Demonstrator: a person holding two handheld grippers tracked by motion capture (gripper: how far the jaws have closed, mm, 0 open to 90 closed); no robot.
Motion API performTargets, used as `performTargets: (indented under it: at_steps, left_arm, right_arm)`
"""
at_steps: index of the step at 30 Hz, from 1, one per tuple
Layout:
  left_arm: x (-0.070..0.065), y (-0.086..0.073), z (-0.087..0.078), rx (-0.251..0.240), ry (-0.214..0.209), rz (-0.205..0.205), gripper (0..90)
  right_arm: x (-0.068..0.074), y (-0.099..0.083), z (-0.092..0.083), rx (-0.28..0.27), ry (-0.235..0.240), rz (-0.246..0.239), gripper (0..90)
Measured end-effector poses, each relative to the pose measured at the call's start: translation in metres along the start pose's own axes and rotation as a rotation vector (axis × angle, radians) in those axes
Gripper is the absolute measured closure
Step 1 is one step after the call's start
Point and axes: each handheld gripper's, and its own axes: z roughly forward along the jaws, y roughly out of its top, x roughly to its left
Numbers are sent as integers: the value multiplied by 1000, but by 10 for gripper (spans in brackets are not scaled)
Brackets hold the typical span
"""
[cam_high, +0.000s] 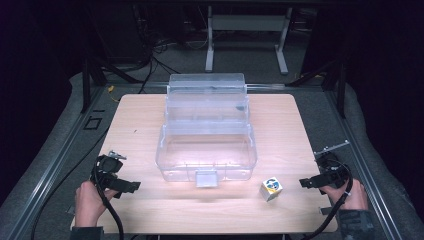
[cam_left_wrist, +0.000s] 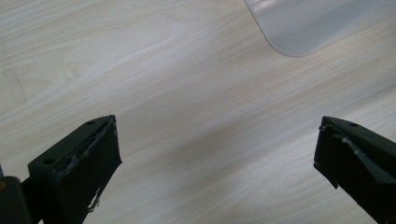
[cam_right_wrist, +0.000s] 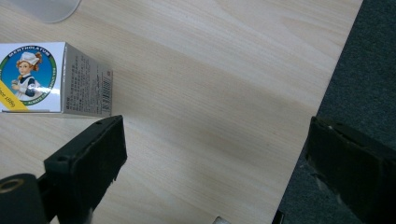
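Right claw (jaws wide) sits just beside small box, not touching.

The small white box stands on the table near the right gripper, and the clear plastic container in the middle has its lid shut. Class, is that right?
Not quite. The clear plastic container has its lid open, tipped back behind it, as the high view shows. The small white box does stand on the table near the right gripper.

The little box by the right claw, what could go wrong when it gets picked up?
The little box sits near the table front edge, so a bump from the open right claw might push it off. The clear bin stands close behind it; a clumsy lift could knock the bin's front latch.
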Motion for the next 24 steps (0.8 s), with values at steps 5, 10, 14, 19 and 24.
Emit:
performTargets:
  at_steps: [5,10,14,19,24]
  left_arm:
    - [-1,1,1,-7,-4,-3,2]
    - [-2,2,3,2,-11,7,2]
    - [-1,1,4,3,-11,9,2]
    - [-2,1,5,1,-9,4,2]
    - [-1,1,9,11,-14,0,2]
  right_arm:
    - [3,1,-3,-7,23,-8,51]
    - [11,2,-6,-9,10,-20,50]
    - [20,5,-7,-14,28,-42,49]
    - [32,8,-7,-20,80,-79,49]
    - [46,12,-4,-9,57,-112,48]
